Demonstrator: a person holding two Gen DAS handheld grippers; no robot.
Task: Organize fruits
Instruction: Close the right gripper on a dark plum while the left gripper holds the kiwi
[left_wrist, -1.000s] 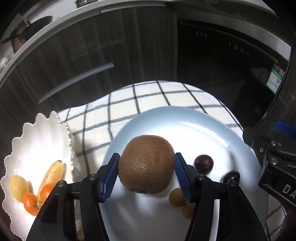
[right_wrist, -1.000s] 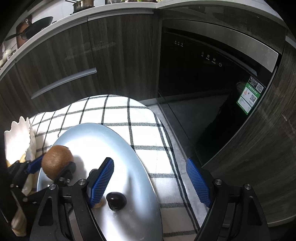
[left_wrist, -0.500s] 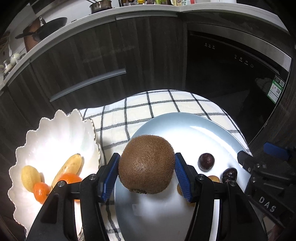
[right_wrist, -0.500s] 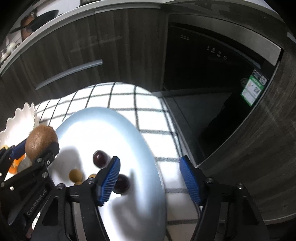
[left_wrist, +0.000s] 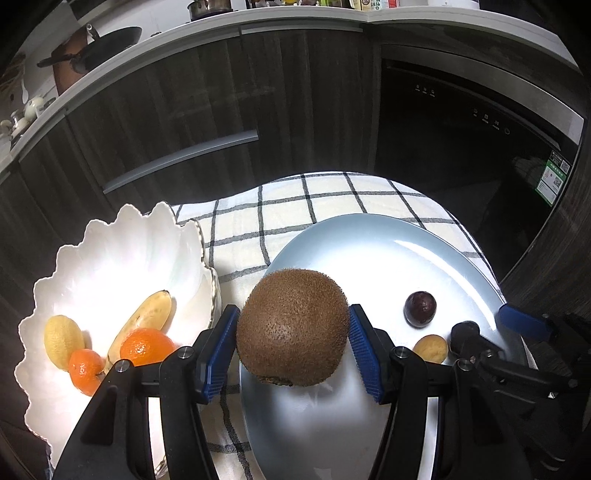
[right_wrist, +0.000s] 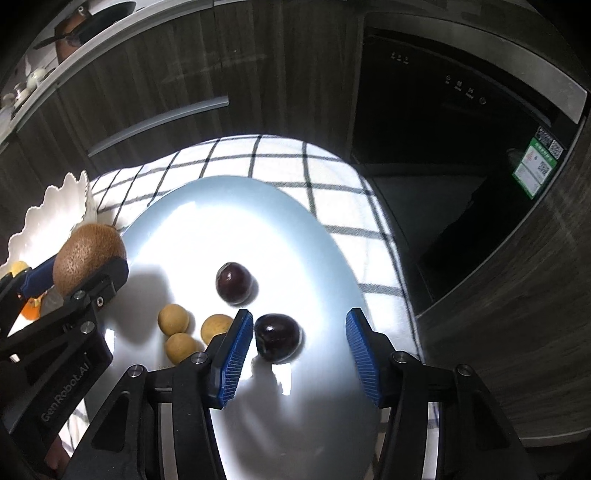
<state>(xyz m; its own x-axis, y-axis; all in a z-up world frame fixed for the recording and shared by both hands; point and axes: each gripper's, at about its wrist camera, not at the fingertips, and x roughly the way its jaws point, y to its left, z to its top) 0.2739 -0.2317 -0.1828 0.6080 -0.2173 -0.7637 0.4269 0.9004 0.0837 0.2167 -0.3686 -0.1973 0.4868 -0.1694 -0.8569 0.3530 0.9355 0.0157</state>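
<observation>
My left gripper (left_wrist: 293, 349) is shut on a brown kiwi (left_wrist: 292, 325) and holds it above the left edge of the pale blue plate (left_wrist: 373, 251); the kiwi also shows in the right wrist view (right_wrist: 86, 258). My right gripper (right_wrist: 299, 350) is open, its jaws on either side of a dark plum (right_wrist: 277, 341) on the plate (right_wrist: 221, 221). A second dark plum (right_wrist: 233, 282) and three small tan fruits (right_wrist: 173, 319) lie on the plate. The white scalloped bowl (left_wrist: 122, 254) at the left holds a banana (left_wrist: 147, 317), two oranges (left_wrist: 146, 345) and a yellow fruit (left_wrist: 62, 341).
Plate and bowl rest on a white checked cloth (left_wrist: 295, 206). Dark wood cabinets (left_wrist: 184, 110) and a black built-in appliance (left_wrist: 461, 147) stand behind. The cloth's right edge (right_wrist: 399, 258) drops off to the floor.
My left gripper has lifted and carried the kiwi leftward toward the white bowl. My right gripper has moved in over the plate, so its jaws now flank a dark plum.
</observation>
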